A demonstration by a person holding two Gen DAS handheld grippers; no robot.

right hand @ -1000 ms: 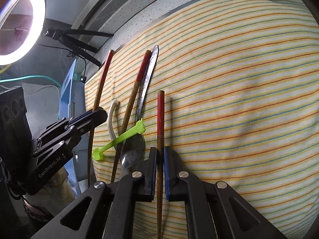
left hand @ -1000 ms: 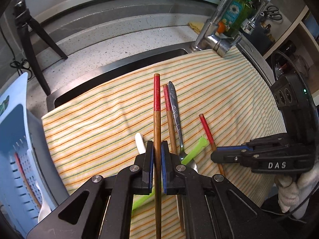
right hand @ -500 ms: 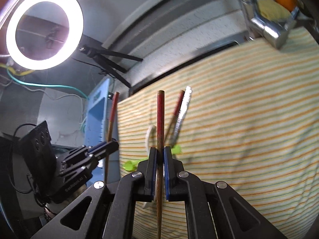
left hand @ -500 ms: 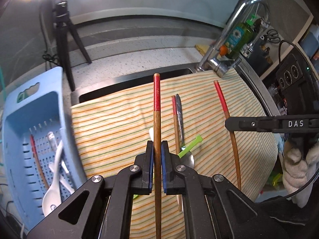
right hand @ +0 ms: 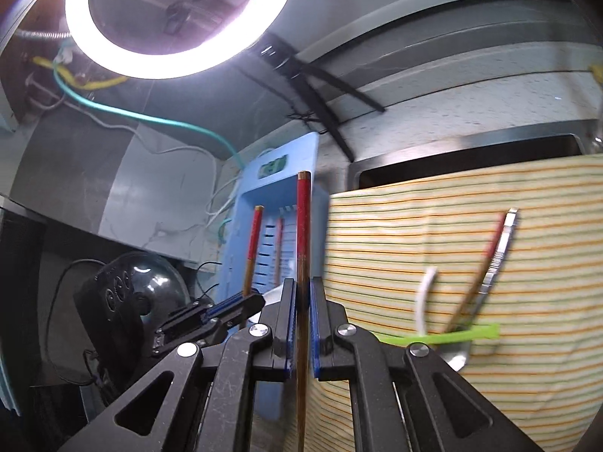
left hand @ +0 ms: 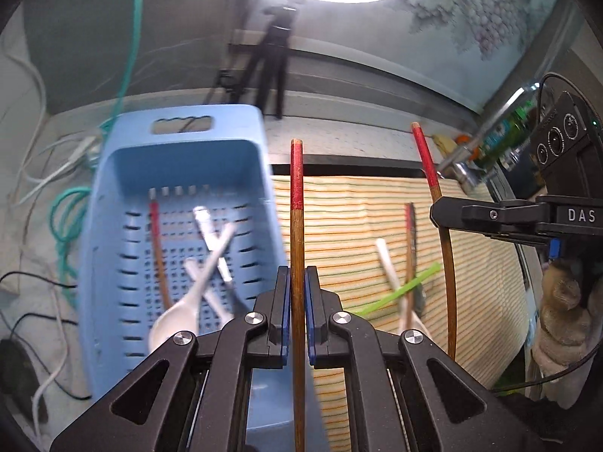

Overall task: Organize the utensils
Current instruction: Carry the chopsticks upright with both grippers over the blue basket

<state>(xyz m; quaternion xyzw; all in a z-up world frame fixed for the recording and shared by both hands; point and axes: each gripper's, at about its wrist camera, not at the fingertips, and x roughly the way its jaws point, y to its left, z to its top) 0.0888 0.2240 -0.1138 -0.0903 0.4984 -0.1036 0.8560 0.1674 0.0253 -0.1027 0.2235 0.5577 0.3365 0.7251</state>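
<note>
A striped cloth (left hand: pixel 471 263) covers the sink beneath a ring light (right hand: pixel 166 19). Each claw, left claw (left hand: pixel 297 301) and right claw (right hand: pixel 300 316), clamps a red-tipped wooden chopstick (left hand: pixel 297 233) near the blue basket (left hand: pixel 113 196).

I see two brown chopsticks with red tops (left hand: pixel 296 226) (right hand: pixel 302 226) held up. In the blue basket (left hand: pixel 113 188) lie spoons and one chopstick. More lie on the striped cloth (left hand: pixel 339 207).

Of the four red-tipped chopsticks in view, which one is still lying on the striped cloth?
The chopstick on the cloth, beside the metal spoon. Each gripper holds one; a fourth lies in the blue basket.
</note>
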